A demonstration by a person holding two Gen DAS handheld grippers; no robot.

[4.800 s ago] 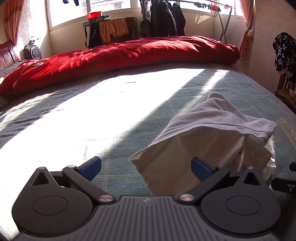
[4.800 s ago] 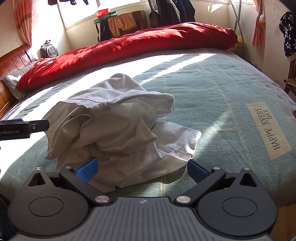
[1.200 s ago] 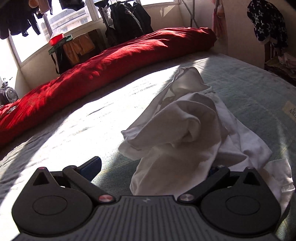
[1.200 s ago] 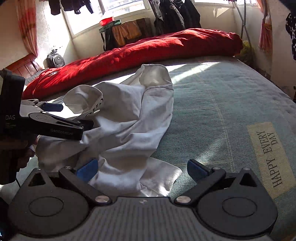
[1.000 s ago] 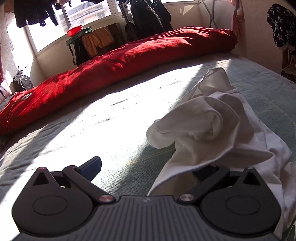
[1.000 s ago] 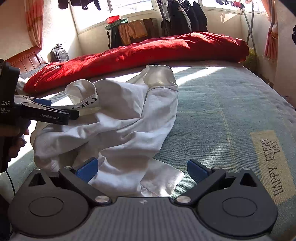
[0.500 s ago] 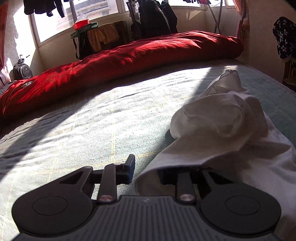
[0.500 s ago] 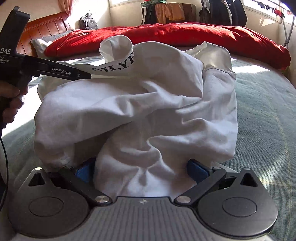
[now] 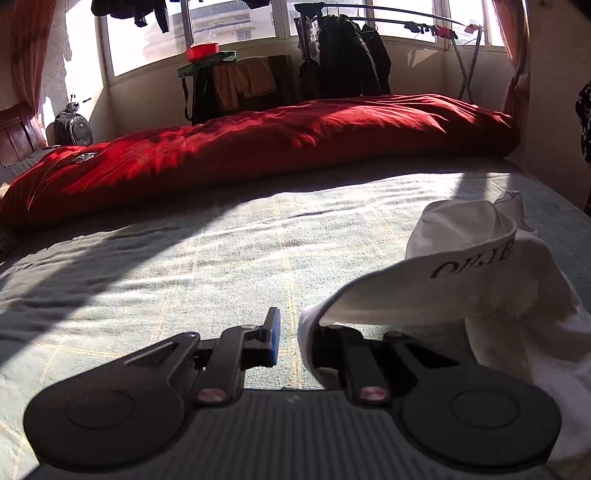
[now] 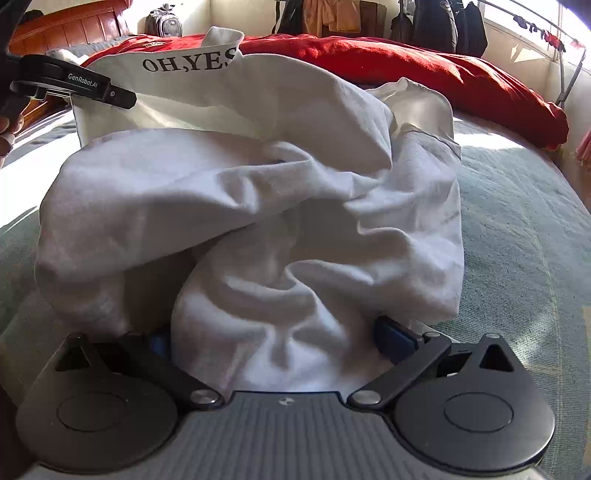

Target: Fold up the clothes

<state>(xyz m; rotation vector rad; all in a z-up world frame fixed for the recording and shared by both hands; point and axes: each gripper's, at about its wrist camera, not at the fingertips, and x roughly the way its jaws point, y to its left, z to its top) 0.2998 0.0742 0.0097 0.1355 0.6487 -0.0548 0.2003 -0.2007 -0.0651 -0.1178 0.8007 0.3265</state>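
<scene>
A crumpled white T-shirt with black lettering lies bunched on the grey-green bed. In the left wrist view my left gripper is nearly shut on a fold of the T-shirt, with cloth wrapped over the right finger and a narrow gap showing. From the right wrist view the left gripper holds the lettered edge lifted at upper left. My right gripper is open, its fingers spread either side of a bunch of the cloth that fills the gap.
A long red duvet lies across the far side of the bed. Behind it stand a clothes rack with dark jackets, a small table and a wooden headboard at left.
My left gripper has closed onto the T-shirt's edge and lifted it. My right gripper has pushed forward into the cloth, which now fills its view.
</scene>
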